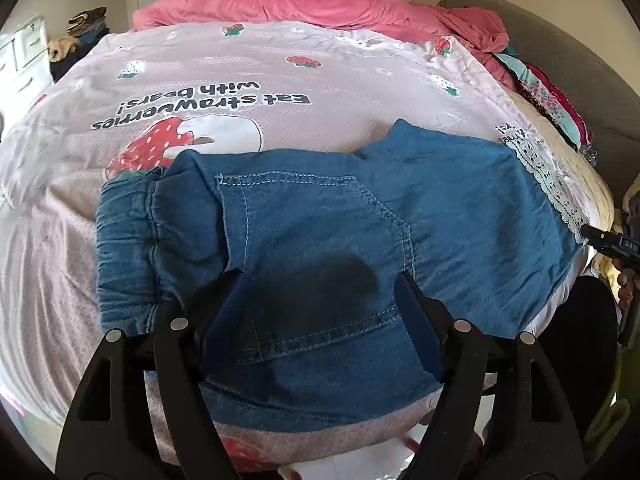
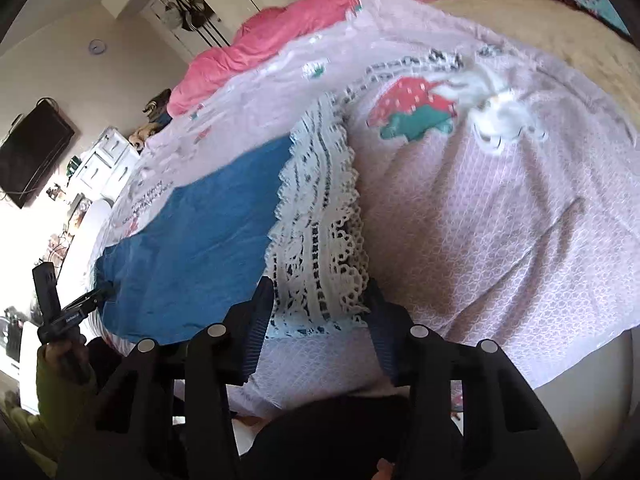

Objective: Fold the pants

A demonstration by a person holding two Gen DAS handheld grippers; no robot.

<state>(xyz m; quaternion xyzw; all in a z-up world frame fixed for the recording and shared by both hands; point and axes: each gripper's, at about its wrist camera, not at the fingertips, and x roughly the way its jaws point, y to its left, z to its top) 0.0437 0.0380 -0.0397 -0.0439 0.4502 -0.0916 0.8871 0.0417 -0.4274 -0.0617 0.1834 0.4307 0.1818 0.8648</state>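
Observation:
Blue denim pants (image 1: 320, 216) lie folded on a pink strawberry-print bed cover (image 1: 240, 80), with the elastic waistband (image 1: 124, 240) at the left. My left gripper (image 1: 320, 294) stands open just over the pants' near part, its fingers (image 1: 236, 300) astride a back pocket and nothing pinched. In the right wrist view the pants (image 2: 200, 248) reach to a white lace trim (image 2: 320, 220). My right gripper (image 2: 320, 296) is open with the lace's near end between its fingers, and the pads do not visibly press it. The left gripper (image 2: 102, 294) shows at the pants' far corner.
A pink quilt (image 1: 320, 4) is bunched at the back of the bed. Folded clothes (image 1: 552, 96) are stacked by a grey headboard (image 1: 560, 52). White drawers (image 1: 20, 56) and a wall TV (image 2: 32, 152) stand beyond the bed. The bed's edge runs close under both grippers.

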